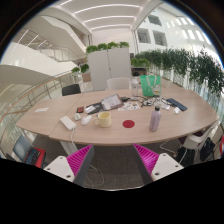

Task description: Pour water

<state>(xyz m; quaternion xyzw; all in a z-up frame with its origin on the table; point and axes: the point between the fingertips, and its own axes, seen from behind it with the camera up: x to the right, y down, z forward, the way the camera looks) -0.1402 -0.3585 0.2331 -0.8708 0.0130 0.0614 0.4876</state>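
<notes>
Bottle (155, 119) stands upright on the table (60, 108), right of frame centre: slim, translucent greyish body with a darker cap, looks like plastic. No label or brand text readable on it, too small to tell. It sits well beyond the hand-held gripper (108, 161), ahead of the right finger and slightly outward of it, nothing touching it.

Hand-held gripper is wide open, nothing between the fingers; magenta pads (80, 158) face each other across a clear gap at the bottom of the frame.

Left of the bottle: a flat red round coaster (128, 124) on the tabletop, then a cream mug (104, 119), squat and cylindrical, near centre. The mug lies roughly straight ahead of the gap between the fingers, well apart from them.

Behind those, mid-table: a scatter of papers and dark items (108, 103), not identifiable. Green translucent container (148, 86) at the far edge, upper right of centre. A white object (68, 123) lies near the left end of the table.

Table is long, oval-ended, light wood finish, smooth. Chairs (71, 89) around it. Green plants (190, 68) along the upper right; white balcony levels (35, 55) upper left.
</notes>
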